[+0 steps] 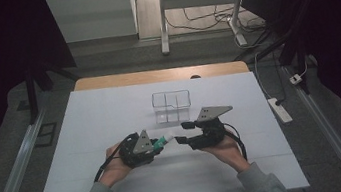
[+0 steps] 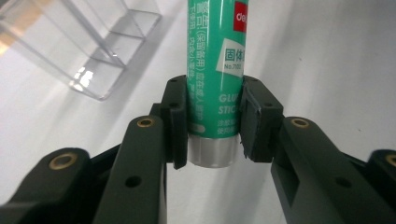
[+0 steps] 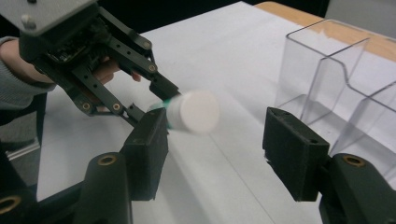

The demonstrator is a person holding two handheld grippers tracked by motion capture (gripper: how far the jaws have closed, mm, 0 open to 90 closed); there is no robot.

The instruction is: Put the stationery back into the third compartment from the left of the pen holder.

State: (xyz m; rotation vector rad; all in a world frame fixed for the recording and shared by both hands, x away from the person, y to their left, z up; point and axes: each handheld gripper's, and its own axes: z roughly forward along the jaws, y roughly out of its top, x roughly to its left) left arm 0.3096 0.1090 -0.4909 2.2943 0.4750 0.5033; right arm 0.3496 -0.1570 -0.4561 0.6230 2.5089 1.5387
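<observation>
A green glue stick (image 2: 215, 65) with a white base and a white cap (image 3: 194, 111) is clamped near its base by my left gripper (image 2: 214, 128). In the high view the glue stick (image 1: 160, 141) lies level, its cap pointing right toward my right gripper (image 1: 182, 138). My right gripper (image 3: 219, 140) stands open, its jaws wide apart, with the cap just in front of its left pad (image 3: 147, 145) and not touching it. My left gripper (image 1: 157, 146) sits left of centre near the front of the table.
A clear plastic organiser (image 1: 172, 106) with two compartments stands behind the grippers, close to the right gripper's right pad (image 3: 290, 148). A white sheet (image 1: 101, 121) covers the wooden table (image 1: 155, 75). A power strip (image 1: 280, 109) lies on the floor at right.
</observation>
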